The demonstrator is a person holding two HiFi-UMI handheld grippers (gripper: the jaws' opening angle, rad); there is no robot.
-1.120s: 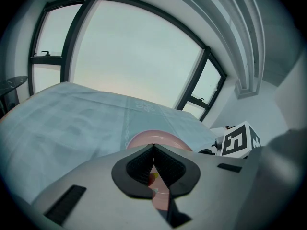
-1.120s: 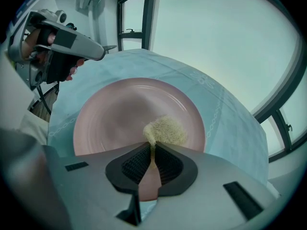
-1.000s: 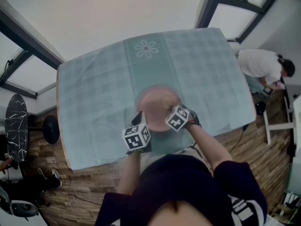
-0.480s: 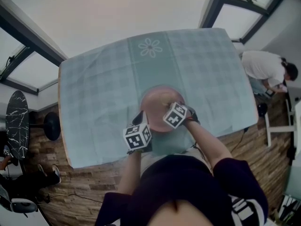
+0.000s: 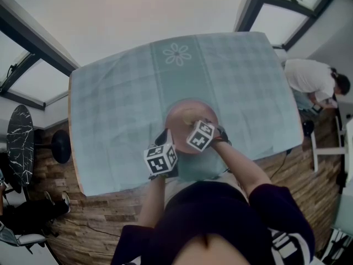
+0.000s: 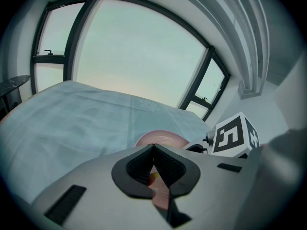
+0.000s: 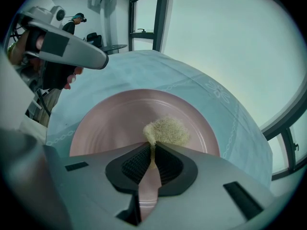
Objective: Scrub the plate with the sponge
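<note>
1. My left tongs (image 6: 153, 146) are pinched together with the tips meeting, and I can make out nothing clamped between them.
2. The pink plate (image 6: 160, 138) lies just beyond and below those tips, and its colour shows through the slit behind them. In the head view the left tongs sit at the plate's near-left rim. I cannot tell whether they touch it.
3. The plate lies flat on the desk (image 5: 110, 104), on a pale checked cloth (image 5: 237, 81). It sits between my two tongs and reaches further from me than either.
4. The beige sponge (image 7: 168, 131) sticks out just past the tips of my right tongs and rests on the plate's inner surface near the middle.
5. My right tongs (image 7: 152, 145) are squeezed narrow on the sponge's near edge, angled down over the plate's near-right side.
</note>
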